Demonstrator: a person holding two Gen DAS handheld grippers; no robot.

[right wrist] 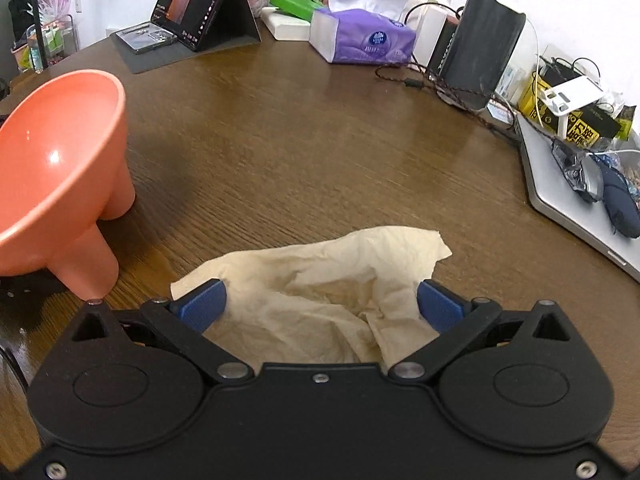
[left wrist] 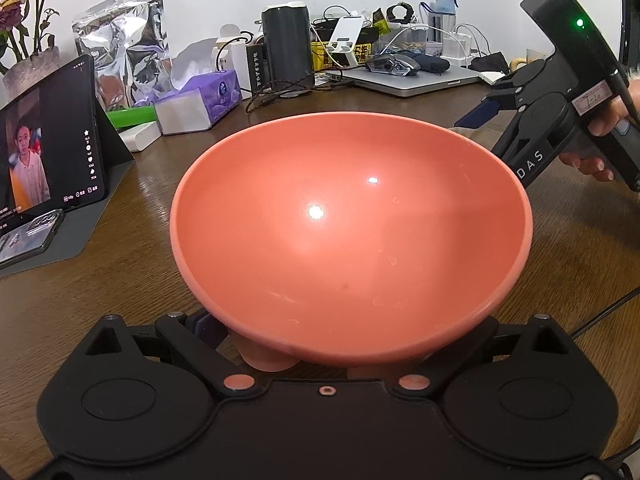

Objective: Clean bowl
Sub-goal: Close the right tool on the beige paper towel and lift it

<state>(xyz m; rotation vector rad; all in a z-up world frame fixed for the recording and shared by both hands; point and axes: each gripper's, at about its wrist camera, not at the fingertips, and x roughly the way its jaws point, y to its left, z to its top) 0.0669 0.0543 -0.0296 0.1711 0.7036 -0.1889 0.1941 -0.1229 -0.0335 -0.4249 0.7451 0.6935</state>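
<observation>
A salmon-pink bowl (left wrist: 352,240) on short legs fills the left wrist view, its inside tipped toward the camera and showing faint dried spots. My left gripper (left wrist: 344,344) reaches under its near rim. Its arms are spread wide on either side of the legs and the fingertips are hidden. In the right wrist view the bowl (right wrist: 60,168) stands at the left on the wooden table (right wrist: 320,140). A crumpled beige tissue (right wrist: 320,288) lies on the table between the blue pads (right wrist: 200,306) of my right gripper (right wrist: 320,304), whose jaws stand wide apart. The right gripper (left wrist: 486,120) sits beside the bowl's right rim.
A tablet on a stand (left wrist: 52,140) and a phone (left wrist: 28,236) are at the left. A purple tissue box (right wrist: 360,40), a silver bag (left wrist: 124,44), a black cylinder (right wrist: 480,40), cables and a laptop (right wrist: 572,184) line the far edge. A hand (left wrist: 600,124) holds the right gripper.
</observation>
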